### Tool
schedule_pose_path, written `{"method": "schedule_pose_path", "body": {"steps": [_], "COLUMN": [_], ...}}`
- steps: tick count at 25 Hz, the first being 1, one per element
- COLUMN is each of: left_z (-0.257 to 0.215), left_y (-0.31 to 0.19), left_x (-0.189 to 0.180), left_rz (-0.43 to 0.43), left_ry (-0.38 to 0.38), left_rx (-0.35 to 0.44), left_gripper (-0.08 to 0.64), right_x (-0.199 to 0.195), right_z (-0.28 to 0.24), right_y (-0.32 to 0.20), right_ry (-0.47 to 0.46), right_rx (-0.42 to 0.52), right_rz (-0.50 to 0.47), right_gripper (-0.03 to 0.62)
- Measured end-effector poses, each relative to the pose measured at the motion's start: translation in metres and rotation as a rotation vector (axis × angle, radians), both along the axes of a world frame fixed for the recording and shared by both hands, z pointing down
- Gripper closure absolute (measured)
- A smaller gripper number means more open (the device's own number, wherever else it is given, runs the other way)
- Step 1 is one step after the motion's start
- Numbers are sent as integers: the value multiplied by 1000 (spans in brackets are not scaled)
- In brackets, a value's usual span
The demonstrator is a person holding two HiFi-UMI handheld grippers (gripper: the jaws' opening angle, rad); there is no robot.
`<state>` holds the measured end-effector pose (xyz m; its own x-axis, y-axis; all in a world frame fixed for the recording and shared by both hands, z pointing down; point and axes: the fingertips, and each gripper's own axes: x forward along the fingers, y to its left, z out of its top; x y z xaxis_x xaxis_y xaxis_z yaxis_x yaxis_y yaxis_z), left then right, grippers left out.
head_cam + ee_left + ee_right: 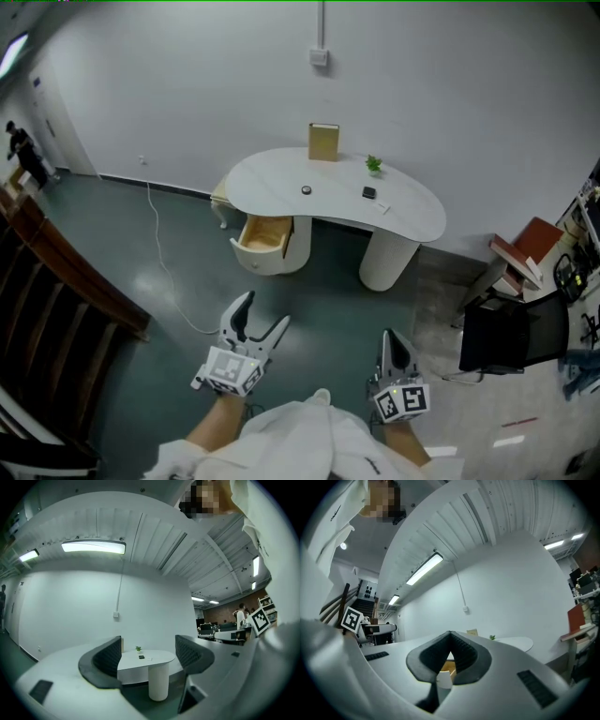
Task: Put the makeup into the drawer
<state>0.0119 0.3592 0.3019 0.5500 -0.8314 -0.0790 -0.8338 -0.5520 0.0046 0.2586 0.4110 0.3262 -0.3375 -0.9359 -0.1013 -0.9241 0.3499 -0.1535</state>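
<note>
Seen from above, a white kidney-shaped dressing table (412, 220) stands against a pale wall, well ahead of the person. Under its left end a drawer (264, 234) hangs open, showing a bare wooden inside.

On the tabletop lie three small things that are judged to be the makeup: a round dark piece (307, 190) almost directly above the drawer, a dark square piece (369, 193) further right, and a thin white piece (384, 207) just beside the square one. They are too small to name more exactly or to give a long axis. A little plant (374, 165) and an upright tan box (323, 142) stand at the back edge.

Both grippers are low in the picture, far from the table. The left gripper (263, 313) has its jaws spread with nothing between them, and points towards the drawer and the round piece. The right gripper (387, 339) has its jaws pressed together on nothing; the square piece lies roughly straight ahead of it. Neither is within reach, so an approach probably comes first.
</note>
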Motion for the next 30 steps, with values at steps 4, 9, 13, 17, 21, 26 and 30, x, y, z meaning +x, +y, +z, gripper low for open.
{"method": "schedule_pose_path", "body": {"steps": [4, 9, 13, 17, 21, 26, 30], "left_z": [-4, -3, -1, 5, 12, 13, 26], "left_y": [-35, -65, -84, -107, -144, -192, -228], "left_x": [15, 24, 35, 33, 30, 25, 20], "left_rz": [-23, -57, -44, -53, -47, -46, -20], "left_ry": [8, 24, 16, 10, 29, 37, 31], "left_rx": [5, 10, -1, 9, -11, 11, -6], "left_gripper": [210, 210, 210, 212, 212, 212, 212], "right_x": [12, 25, 24, 17, 14, 4, -4], "right_z": [-5, -3, -1, 11, 19, 22, 19], "right_y": [-39, -77, -95, -114, -146, -205, -256], "right_ry": [11, 24, 11, 9, 16, 12, -4], "right_rx": [14, 17, 2, -22, -35, -40, -35], "right_rz": [-41, -64, -80, -86, -78, -52, -17], "right_gripper": [575, 575, 575, 575, 575, 575, 575]}}
